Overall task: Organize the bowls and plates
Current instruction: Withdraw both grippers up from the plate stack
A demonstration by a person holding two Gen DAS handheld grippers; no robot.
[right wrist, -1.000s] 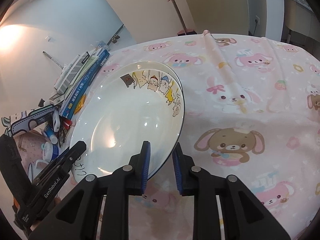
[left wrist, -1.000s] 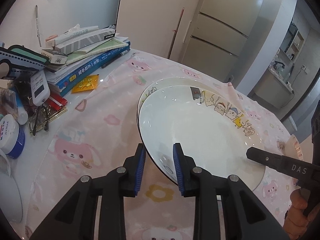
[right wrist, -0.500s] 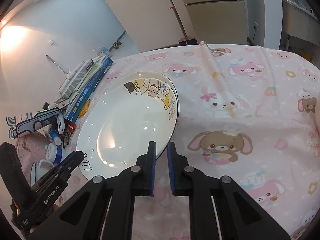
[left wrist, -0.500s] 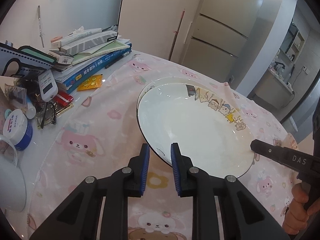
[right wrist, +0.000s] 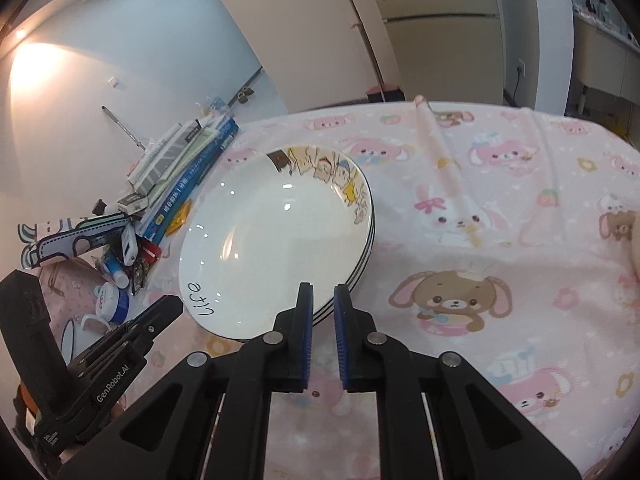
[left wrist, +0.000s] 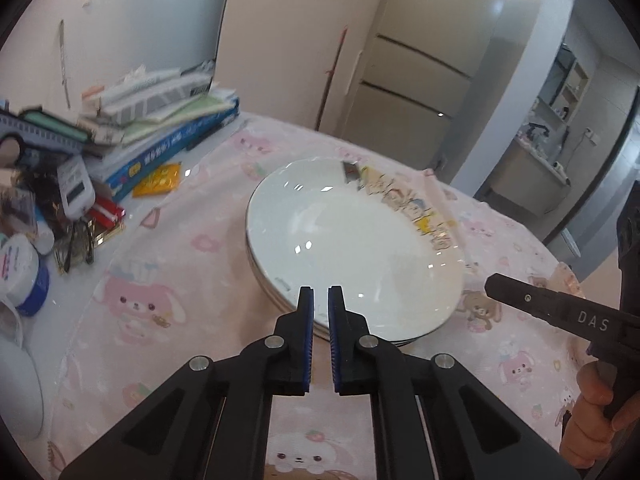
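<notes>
A stack of white plates (left wrist: 352, 240) with dark rims lies flat on the pink cartoon tablecloth; the top one has cartoon figures along its far rim and the word "Life" (right wrist: 202, 300) near the front. My left gripper (left wrist: 321, 292) hovers just short of the stack's near rim, its jaws closing to a narrow gap with nothing between them. My right gripper (right wrist: 323, 288) is shut and empty at the near right rim of the plates (right wrist: 276, 240). Each view shows the other gripper's black fingers (left wrist: 520, 300) (right wrist: 152, 320) beside the stack.
A pile of books and papers (left wrist: 160, 136) and small clutter crowd the table's left side, with a white tub (left wrist: 20, 272) and a white dish (left wrist: 16, 380) near the edge. The pink tablecloth (right wrist: 480, 240) stretches right of the plates. A fridge (left wrist: 412, 92) stands behind.
Both grippers let go of the top plate, which settled flat onto the stack. Their jaws then closed empty, and both drew back and up from the rim.
</notes>
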